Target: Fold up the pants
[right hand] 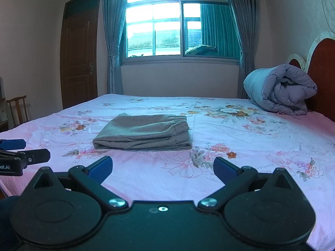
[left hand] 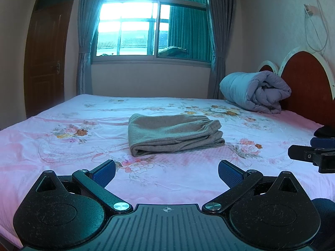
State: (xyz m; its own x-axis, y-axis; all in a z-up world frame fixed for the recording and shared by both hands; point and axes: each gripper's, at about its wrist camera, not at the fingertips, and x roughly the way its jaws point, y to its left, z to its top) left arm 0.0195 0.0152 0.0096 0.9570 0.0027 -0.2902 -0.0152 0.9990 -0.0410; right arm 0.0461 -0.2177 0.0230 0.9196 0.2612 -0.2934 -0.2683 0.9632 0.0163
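Note:
Grey-brown pants lie folded into a compact stack in the middle of the bed, the elastic waistband at the right end. The same pants show in the right wrist view. My left gripper hovers over the near part of the bed, short of the pants, open, with nothing between its blue pads. My right gripper is also open and empty, held near the front of the bed beside the left one. Each gripper appears at the edge of the other's view: the right gripper, the left gripper.
The bed has a pink floral sheet. A rolled lilac quilt lies at the far right by the red headboard. Behind are a window with curtains, a brown door and a wooden chair at the left.

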